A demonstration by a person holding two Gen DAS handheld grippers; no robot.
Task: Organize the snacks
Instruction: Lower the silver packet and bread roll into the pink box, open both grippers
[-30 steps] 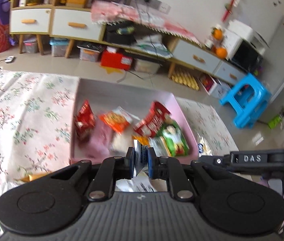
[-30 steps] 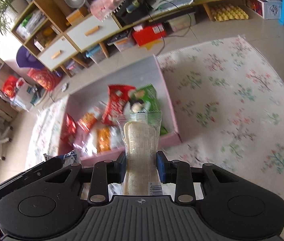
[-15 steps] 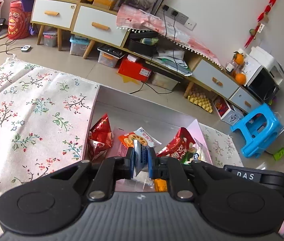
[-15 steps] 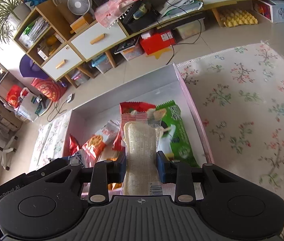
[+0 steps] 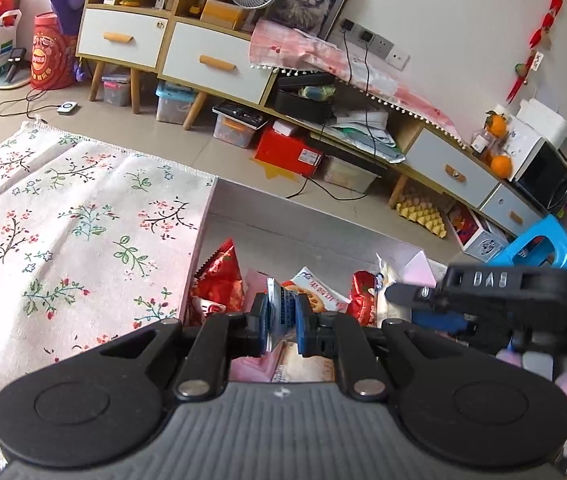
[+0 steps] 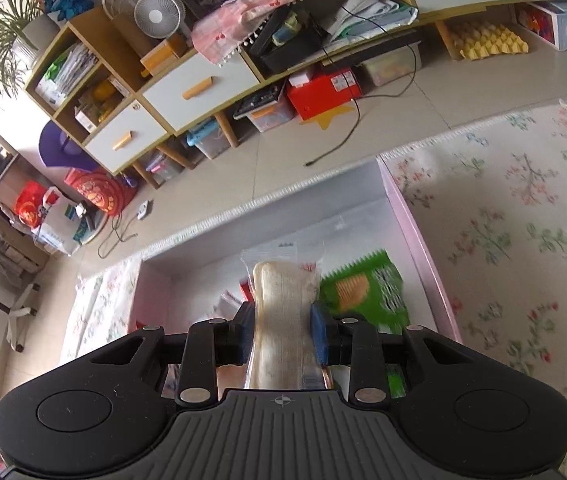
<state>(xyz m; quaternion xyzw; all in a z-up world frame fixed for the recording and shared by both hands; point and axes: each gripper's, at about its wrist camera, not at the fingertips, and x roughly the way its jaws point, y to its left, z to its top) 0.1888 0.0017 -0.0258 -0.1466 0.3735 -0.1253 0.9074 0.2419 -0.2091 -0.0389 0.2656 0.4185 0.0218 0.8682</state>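
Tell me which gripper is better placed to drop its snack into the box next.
Right, probably. The right gripper holds its pale wafer pack over the pink box interior; the left gripper pinches a thin blue packet near the box's near edge.

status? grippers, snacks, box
Left gripper shut on a thin blue-silver packet. Right gripper shut on a clear-wrapped biscuit pack. Both over the pink box, snacks already inside. Nothing blocking.

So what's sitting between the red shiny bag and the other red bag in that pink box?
In the left wrist view, a white-and-orange cracker packet lies between the red foil bag and the red bag, partly hidden by the left gripper holding a small blue packet.
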